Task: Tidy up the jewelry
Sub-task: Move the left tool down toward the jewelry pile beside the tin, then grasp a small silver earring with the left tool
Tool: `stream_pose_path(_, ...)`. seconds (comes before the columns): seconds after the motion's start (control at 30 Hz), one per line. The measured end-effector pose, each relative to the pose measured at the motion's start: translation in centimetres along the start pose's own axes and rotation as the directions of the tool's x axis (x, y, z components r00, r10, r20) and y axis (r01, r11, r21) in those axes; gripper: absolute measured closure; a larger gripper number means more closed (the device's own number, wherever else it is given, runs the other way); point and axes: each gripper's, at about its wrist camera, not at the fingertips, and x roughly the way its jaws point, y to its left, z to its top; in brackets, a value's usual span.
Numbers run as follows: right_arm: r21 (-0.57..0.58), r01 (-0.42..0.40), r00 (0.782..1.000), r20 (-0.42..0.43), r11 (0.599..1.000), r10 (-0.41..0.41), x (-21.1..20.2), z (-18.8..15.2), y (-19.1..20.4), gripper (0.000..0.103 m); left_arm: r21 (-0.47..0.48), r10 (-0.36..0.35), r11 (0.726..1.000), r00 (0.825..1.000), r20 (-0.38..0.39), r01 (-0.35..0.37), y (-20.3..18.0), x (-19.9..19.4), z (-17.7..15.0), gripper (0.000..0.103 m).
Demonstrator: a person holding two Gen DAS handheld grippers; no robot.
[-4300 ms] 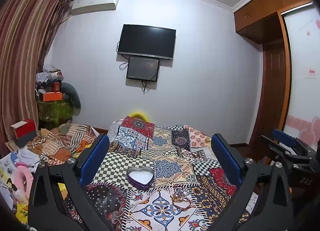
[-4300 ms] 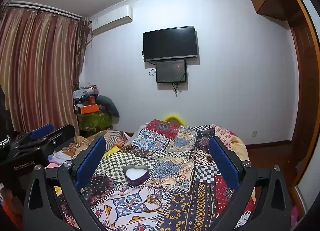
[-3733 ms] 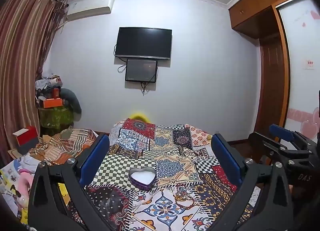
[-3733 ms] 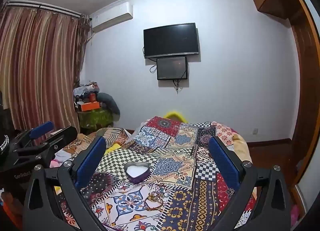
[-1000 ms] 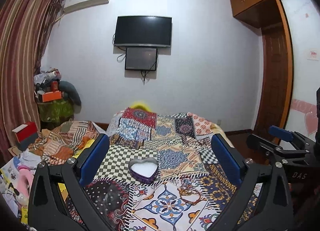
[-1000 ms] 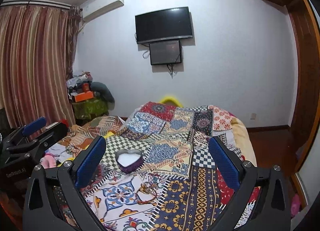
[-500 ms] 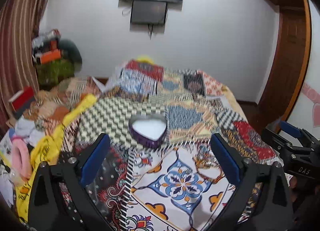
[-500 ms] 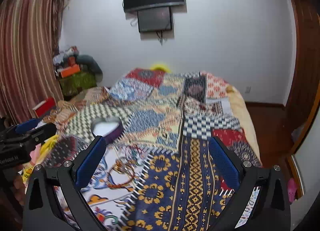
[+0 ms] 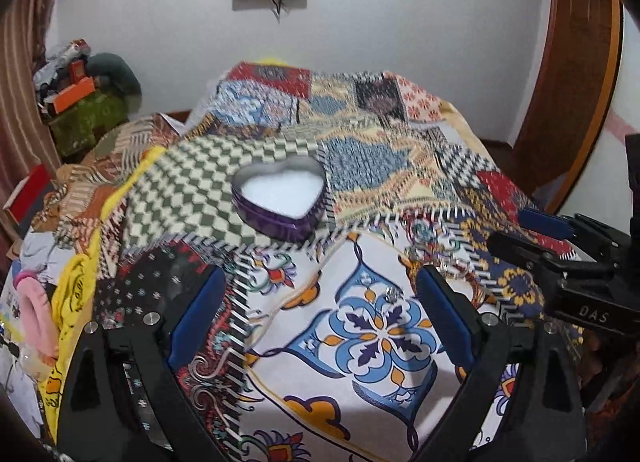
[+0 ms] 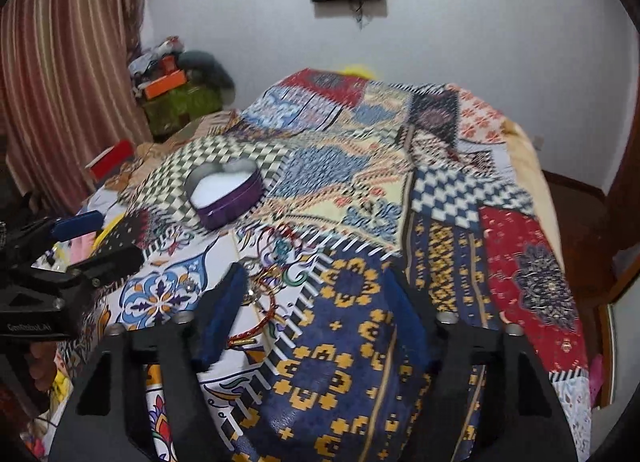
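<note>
Left gripper [image 9: 318,316] angles downward over the patchwork bedspread [image 9: 372,326], fingers spread wide, nothing between them. One heart-shaped tin [image 9: 280,194] — purple wall, white lining, lid off — sits on the checked patch beyond it. Right gripper [image 10: 316,314] likewise tilts down, fingers wide apart and gripping nothing. The tangle of bracelets [image 10: 268,282] lies on the cloth just beside its left finger [image 10: 220,314] — individual pieces cannot be counted.
</note>
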Motion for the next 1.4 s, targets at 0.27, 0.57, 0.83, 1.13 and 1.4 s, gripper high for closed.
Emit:
stream_pose_path(0.27, -0.049, -0.101, 0.994, -0.057, 0.994, 0.098, 1.4, -0.1, 1.4, 0.07, 0.01, -0.027, 1.0, 0.995, -0.094, 0.028, -0.3, 2.4, -1.0, 0.019)
stream_pose_path(0.57, -0.094, -0.16, 0.982, -0.117, 0.983, 0.148, 3.4, 0.3, 2.6, 0.079, 0.071, -0.095, 0.992, 0.992, -0.083, 0.101, -1.7, 2.3, -1.3, 0.037)
stream_pose_path(0.83, -0.103, -0.162, 0.977, -0.16, 0.981, 0.145, 4.5, 0.2, 2.6, 0.079, 0.073, -0.143, 0.986, 0.985, -0.101, 0.15, -2.3, 3.3, -1.2, 0.06)
stream_pose_path(1.13, -0.111, -0.172, 0.975, -0.16, 0.979, 0.153, 4.6, 0.1, 2.7, 0.089, 0.078, -0.169, 0.981, 0.981, -0.099, 0.177, -2.3, 3.9, -0.9, 0.074)
stream_pose_path(1.4, -0.101, -0.172, 0.977, -0.146, 0.98, 0.156, 4.2, 0.1, 2.7, 0.09, 0.121, -0.174, 0.975, 0.981, -0.09, 0.184, -3.2, 4.2, -1.0, 0.094)
